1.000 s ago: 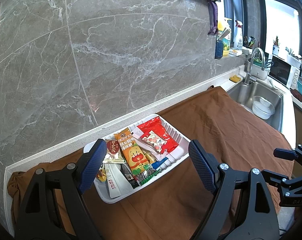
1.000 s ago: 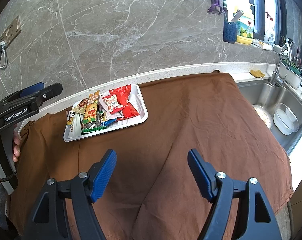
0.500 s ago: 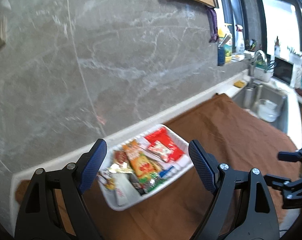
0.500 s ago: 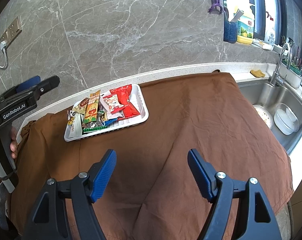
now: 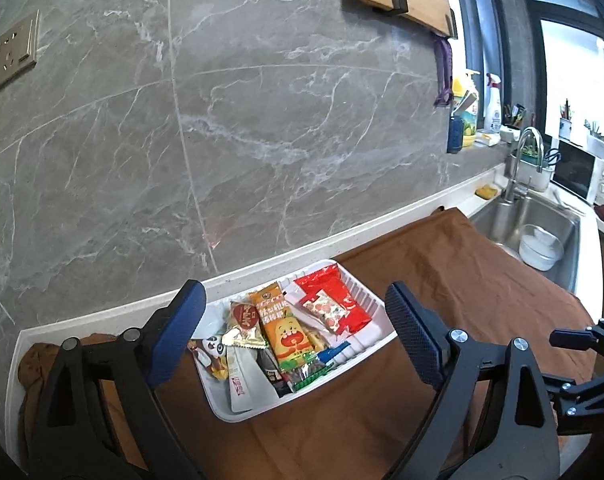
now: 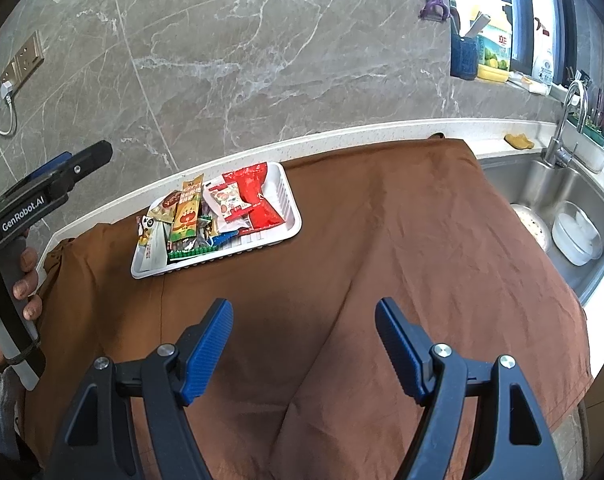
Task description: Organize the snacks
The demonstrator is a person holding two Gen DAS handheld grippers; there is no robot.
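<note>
- Your left gripper (image 5: 294, 332) is wide open and holds nothing. It hangs in the air above the near side of the white tray (image 5: 376, 306).
- Your right gripper (image 6: 304, 344) is wide open too and holds nothing. It sits over bare brown cloth (image 6: 402, 248), well apart from the tray.
- The snacks (image 6: 218, 212) all lie in a heap inside the white tray, near the back wall. I think the sorting is done, or it has not started; I cannot tell which.
- The red packet (image 5: 332, 294) lies at the sink end of the tray, with a small strawberry packet (image 5: 326, 312) on top. The long orange packet (image 5: 284, 330) lies in the middle over other packets. The heap is loose, so pulling one may drag another.
- The tray's back edge is just beside the white counter edge (image 5: 262, 268) and the grey wall (image 5: 262, 120). Little room there, so come in from the front.
- You have lots of open cloth in front and to the right of the tray.
- The sink (image 6: 562, 208) is at the far right, past the cloth edge. Keep things away from that drop.
</note>
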